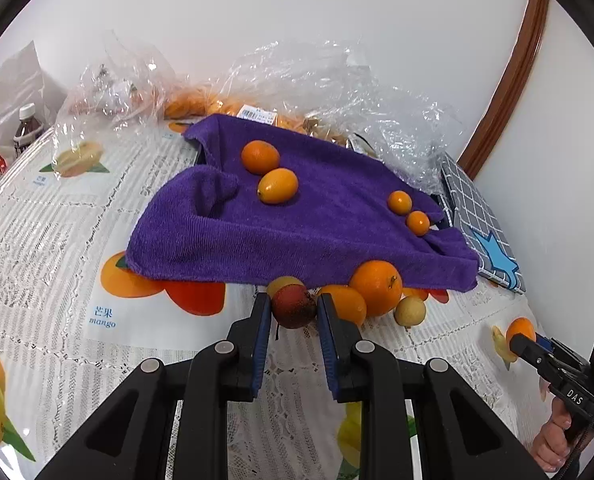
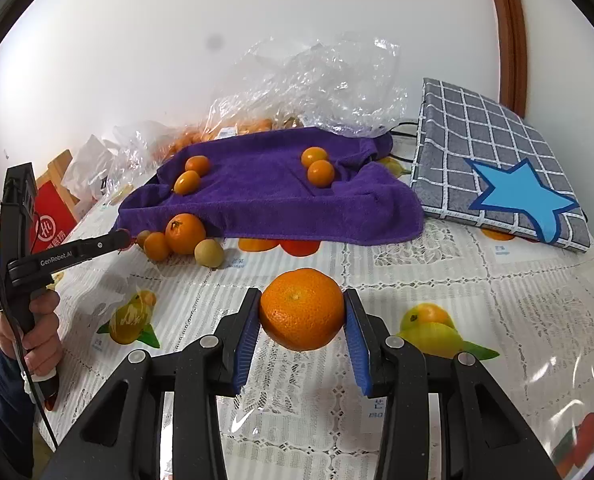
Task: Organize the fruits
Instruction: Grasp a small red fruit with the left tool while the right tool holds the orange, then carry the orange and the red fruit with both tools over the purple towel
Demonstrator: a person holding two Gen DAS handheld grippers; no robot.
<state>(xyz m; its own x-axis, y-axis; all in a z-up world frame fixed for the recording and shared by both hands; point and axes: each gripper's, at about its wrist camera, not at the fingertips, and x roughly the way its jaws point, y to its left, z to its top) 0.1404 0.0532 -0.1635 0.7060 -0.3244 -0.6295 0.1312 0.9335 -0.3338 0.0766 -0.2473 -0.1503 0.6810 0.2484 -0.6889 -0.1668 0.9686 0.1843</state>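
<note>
Now my left gripper [image 1: 294,307] pinches a dark red fruit [image 1: 293,306] by the purple towel's [image 1: 297,220] front edge; my right gripper [image 2: 301,312] clamps a mandarin [image 2: 301,309] above the tablecloth [image 2: 437,280], stem dimple facing me.

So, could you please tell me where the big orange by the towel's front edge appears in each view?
Left wrist view: big orange sits low, right of centre, at the purple towel's front edge, just right of the left gripper.
Right wrist view: it sits left of centre, under the towel's left front corner.
Shared landmark: the purple towel bearing four small oranges.
</note>
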